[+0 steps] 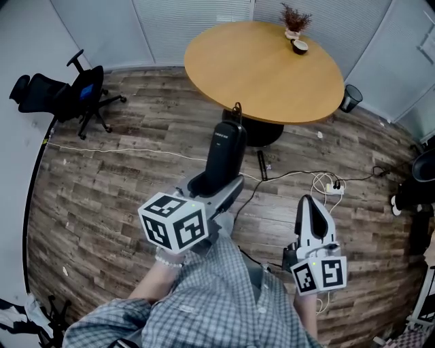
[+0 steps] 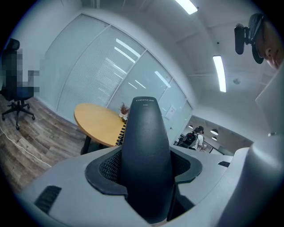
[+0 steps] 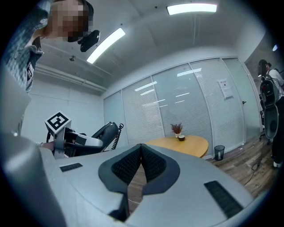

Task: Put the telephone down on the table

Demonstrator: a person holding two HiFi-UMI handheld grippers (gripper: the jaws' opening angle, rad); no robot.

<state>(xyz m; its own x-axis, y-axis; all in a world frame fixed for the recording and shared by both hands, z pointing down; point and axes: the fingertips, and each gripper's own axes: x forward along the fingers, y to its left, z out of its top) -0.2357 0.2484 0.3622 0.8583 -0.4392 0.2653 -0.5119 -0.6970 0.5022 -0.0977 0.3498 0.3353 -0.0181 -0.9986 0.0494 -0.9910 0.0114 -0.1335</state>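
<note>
The left gripper (image 1: 216, 190) is clamped on the black telephone (image 1: 225, 153), held upright over the floor (image 1: 122, 177). It points toward the round wooden surface (image 1: 258, 75) at twelve o'clock, likely its destination. The right gripper (image 1: 310, 207), at four o'clock, is closed and empty.

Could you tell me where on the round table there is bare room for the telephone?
Nearly all of the round table is bare, from its near edge facing the telephone across to the left rim. Only the far right rim is taken, by a small potted plant and a small bowl beside it.
</note>
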